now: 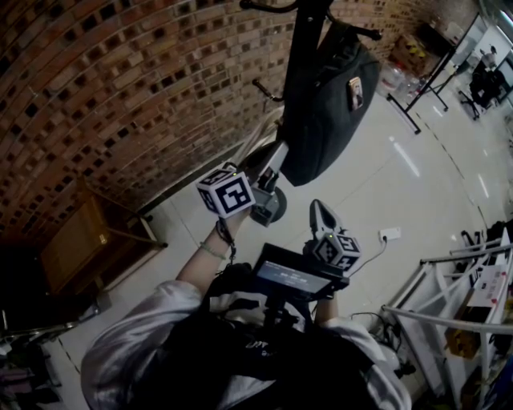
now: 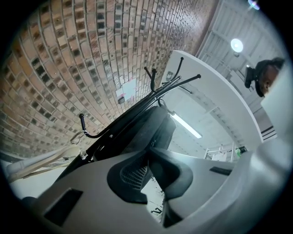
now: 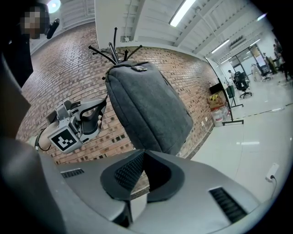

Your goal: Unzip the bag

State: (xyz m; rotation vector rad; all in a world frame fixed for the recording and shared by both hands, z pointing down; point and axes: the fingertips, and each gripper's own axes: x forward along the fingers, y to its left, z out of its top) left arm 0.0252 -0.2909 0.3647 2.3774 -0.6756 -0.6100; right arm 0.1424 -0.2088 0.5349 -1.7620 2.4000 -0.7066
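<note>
A dark bag (image 1: 325,112) hangs on a black coat stand (image 1: 309,24), far from the person and next to the brick wall (image 1: 120,80). The bag hangs above the white floor (image 1: 401,184). It has a small patch (image 1: 355,94) on its side, but the writing on the patch is too small to read.

The left gripper (image 2: 147,155) is held up just left of the low end of the bag and is not touching it. Its two jaws are pressed together at the tips and there is nothing between them. The cube (image 1: 227,190) on this gripper has black and white square marks.

The right gripper (image 3: 143,153) is nearer the person, and it points up at the bag from below. Its jaws are pressed together too, and they hold nothing.

A white sheet (image 2: 127,90) is stuck on the bricks, and its print cannot be read. A brown wooden cabinet (image 1: 80,240) stands by the wall on the left.
</note>
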